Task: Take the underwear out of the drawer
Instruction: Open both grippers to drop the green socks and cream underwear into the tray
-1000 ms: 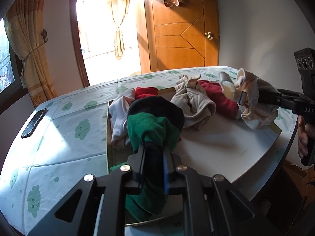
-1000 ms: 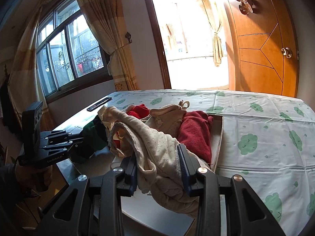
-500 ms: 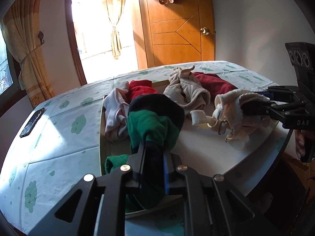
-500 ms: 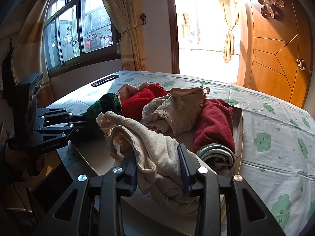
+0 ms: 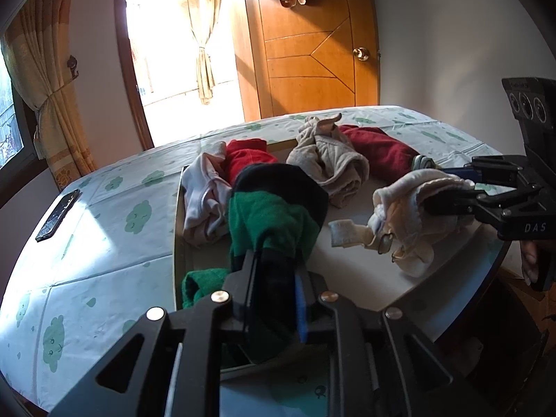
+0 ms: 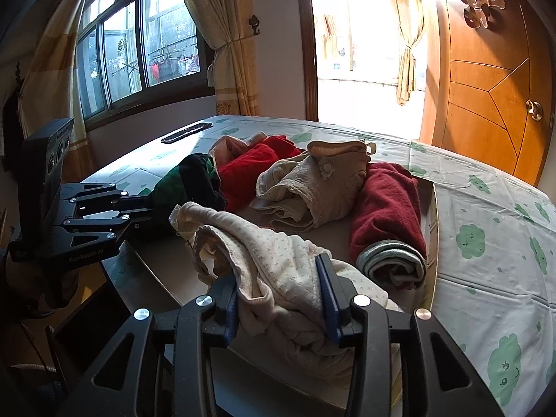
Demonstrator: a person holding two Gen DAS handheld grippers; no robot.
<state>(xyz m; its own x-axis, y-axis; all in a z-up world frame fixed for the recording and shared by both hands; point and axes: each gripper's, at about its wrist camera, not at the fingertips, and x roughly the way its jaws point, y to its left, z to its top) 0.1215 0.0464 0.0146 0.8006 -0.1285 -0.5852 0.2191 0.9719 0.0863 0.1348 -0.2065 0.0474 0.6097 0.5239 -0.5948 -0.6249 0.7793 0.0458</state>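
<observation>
Up close in the left wrist view, the left gripper (image 5: 274, 288) has its jaws clamped on a green and black garment (image 5: 274, 215), which bunches above the fingers and drapes down between them. It hangs over the near left part of the drawer (image 5: 365, 278), a shallow white tray lying on a bed with a cloud-print sheet (image 5: 104, 236). Behind it in the drawer lie a pale pink piece (image 5: 203, 201), a red piece (image 5: 248, 158), a beige piece (image 5: 330, 163) and a dark red roll (image 5: 382, 153). At the right, the right gripper (image 5: 448, 191) pinches a cream underwear (image 5: 399, 222) above the drawer's near right part. A black phone (image 5: 57, 213) rests on the sheet at the left.

From the right wrist view, the right gripper (image 6: 281, 295) has its jaws closed on the cream underwear (image 6: 271, 260), the cloth spilling over both fingers. Beyond sit the beige piece (image 6: 312, 184) and the dark red roll (image 6: 385, 215), with a grey striped band (image 6: 392, 260) at its near end. At the left, the left gripper (image 6: 142, 205) holds the green and black garment (image 6: 191, 184), just beside the red piece (image 6: 250, 170).
</observation>
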